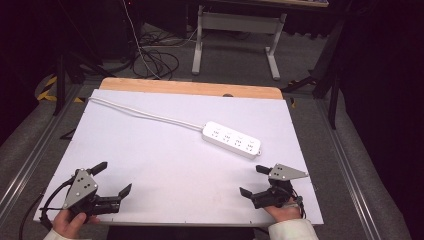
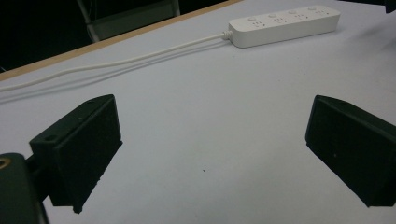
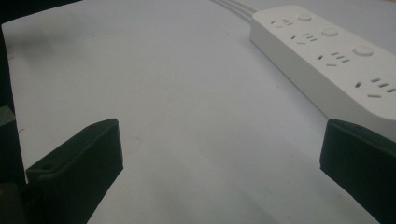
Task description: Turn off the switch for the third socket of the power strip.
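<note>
Power strip [image 1: 231, 140] lies flat, right of centre on white board [image 1: 165, 165], cord [image 1: 145, 116] trailing to far-left corner. Right gripper [image 1: 252, 181] sits just short of strip's near end, jaws wide, nothing held. Left gripper [image 1: 115, 177] well apart at near-left, jaws wide, also empty.

Risks (est.): strip is smooth glossy plastic w/ rounded edges, so hard jaws may slip off; pinching one end could pivot it; stiff cord may drag or tug it askew. Board matte, low grip.
</note>
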Demonstrator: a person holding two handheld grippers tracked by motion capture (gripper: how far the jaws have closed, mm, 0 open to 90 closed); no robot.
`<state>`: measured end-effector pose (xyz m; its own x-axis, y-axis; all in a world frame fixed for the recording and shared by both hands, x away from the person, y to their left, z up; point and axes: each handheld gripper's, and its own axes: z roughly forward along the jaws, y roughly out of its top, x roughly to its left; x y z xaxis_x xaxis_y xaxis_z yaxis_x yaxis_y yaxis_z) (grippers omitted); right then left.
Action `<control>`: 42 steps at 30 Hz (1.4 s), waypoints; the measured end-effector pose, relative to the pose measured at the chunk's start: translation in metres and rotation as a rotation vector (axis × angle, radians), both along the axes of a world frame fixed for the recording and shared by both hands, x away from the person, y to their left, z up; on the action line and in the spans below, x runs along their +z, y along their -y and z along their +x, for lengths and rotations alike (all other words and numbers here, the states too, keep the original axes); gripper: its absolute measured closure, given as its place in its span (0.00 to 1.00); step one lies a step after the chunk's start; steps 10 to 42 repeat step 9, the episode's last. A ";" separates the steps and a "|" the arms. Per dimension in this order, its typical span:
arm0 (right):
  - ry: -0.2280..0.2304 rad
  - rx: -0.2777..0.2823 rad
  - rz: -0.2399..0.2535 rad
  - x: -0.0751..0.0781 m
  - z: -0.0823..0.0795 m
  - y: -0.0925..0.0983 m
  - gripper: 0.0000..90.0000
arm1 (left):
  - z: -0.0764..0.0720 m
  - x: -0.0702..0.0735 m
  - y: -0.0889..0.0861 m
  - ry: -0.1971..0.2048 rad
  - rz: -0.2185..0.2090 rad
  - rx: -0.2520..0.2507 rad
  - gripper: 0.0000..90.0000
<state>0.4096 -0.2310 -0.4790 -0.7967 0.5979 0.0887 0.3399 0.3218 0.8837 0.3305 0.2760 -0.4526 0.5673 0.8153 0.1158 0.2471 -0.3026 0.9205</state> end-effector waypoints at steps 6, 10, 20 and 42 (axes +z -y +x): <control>0.008 0.004 -0.009 -0.001 0.001 -0.003 0.00 | 0.001 -0.002 0.002 0.002 0.011 -0.008 0.05; 0.008 0.011 -0.005 0.001 0.002 -0.002 0.00 | 0.002 -0.003 0.001 0.002 0.016 -0.011 0.04; 0.008 0.011 -0.005 0.001 0.002 -0.002 0.00 | 0.002 -0.003 0.001 0.002 0.016 -0.011 0.04; 0.008 0.011 -0.005 0.001 0.002 -0.002 0.00 | 0.002 -0.003 0.001 0.002 0.016 -0.011 0.04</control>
